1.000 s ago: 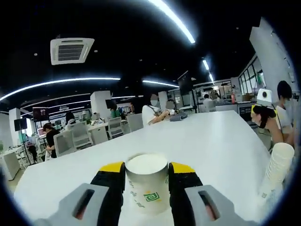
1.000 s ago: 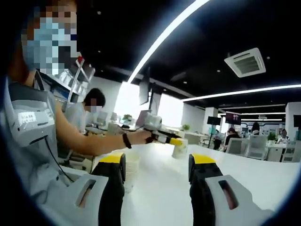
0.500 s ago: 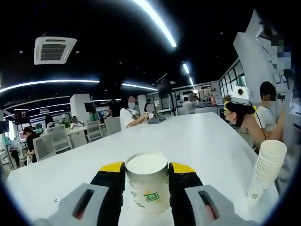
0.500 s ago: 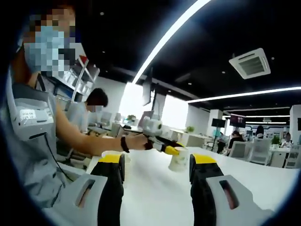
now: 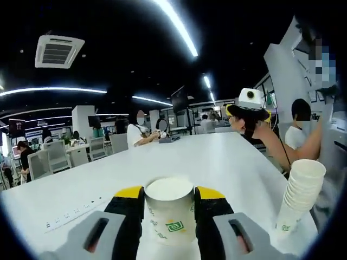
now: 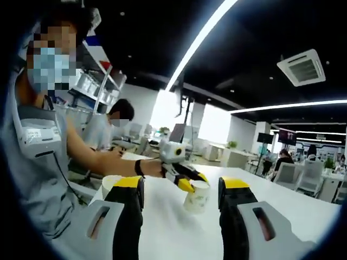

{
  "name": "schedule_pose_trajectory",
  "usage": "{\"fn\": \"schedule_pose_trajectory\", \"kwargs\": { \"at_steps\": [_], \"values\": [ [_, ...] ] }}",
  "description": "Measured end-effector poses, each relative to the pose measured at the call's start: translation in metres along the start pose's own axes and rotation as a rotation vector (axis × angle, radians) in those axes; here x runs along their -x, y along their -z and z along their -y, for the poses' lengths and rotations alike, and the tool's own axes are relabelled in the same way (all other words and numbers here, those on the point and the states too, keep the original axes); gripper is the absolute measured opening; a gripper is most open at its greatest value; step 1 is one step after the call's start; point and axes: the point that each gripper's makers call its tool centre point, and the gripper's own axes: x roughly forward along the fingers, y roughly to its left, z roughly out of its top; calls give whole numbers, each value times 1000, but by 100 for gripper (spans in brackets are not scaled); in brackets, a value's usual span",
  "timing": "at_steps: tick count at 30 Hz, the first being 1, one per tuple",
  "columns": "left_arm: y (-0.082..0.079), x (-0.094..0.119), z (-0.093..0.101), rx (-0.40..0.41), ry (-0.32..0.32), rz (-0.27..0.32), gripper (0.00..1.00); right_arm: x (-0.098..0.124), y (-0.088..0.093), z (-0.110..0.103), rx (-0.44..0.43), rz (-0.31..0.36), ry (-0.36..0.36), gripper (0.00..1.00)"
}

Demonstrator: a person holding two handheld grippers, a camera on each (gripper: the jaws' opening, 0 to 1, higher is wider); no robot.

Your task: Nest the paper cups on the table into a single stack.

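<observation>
My left gripper (image 5: 169,193) is shut on a white paper cup (image 5: 169,218) with a green logo, held upright between its yellow-tipped jaws above the white table (image 5: 217,162). A stack of nested paper cups (image 5: 301,197) stands at the right of the left gripper view. In the right gripper view, the left gripper (image 6: 193,182) holds the cup (image 6: 196,197) low over the table, out ahead. The rim of the stack (image 6: 110,183) peeks out beside my left jaw. My right gripper (image 6: 181,187) is open with nothing held; it also hangs raised in a hand (image 5: 246,111) beyond the stack.
A long white table (image 6: 179,233) runs away from me. A person's arm (image 6: 103,162) reaches across from the left. Other people sit at the table's far end (image 5: 142,135) among chairs and desks. A grey strip (image 5: 70,214) lies on the table at left.
The left gripper with its cup has come lower and nearer in the right gripper view. The left gripper view has swung, so the stack and the right gripper sit further into the picture.
</observation>
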Motion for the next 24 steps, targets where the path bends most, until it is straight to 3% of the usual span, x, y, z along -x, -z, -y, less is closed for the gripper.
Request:
{"fn": "schedule_pose_trajectory", "kwargs": {
  "at_steps": [9, 13, 15, 20, 24],
  "values": [
    [16, -12, 15, -17, 35, -33, 39, -36, 17, 25, -9, -6, -101, 58],
    [21, -17, 23, -12, 58, -40, 39, -53, 38, 32, -28, -20, -151, 58],
    [22, -18, 25, -4, 64, -37, 39, -56, 50, 35, -28, -27, -155, 59],
    [26, -21, 30, 3, 82, -40, 39, -54, 70, 39, -67, 29, -139, 58],
    [26, -22, 32, 38, 94, -27, 39, -50, 88, 42, -91, 22, -121, 58]
  ]
}}
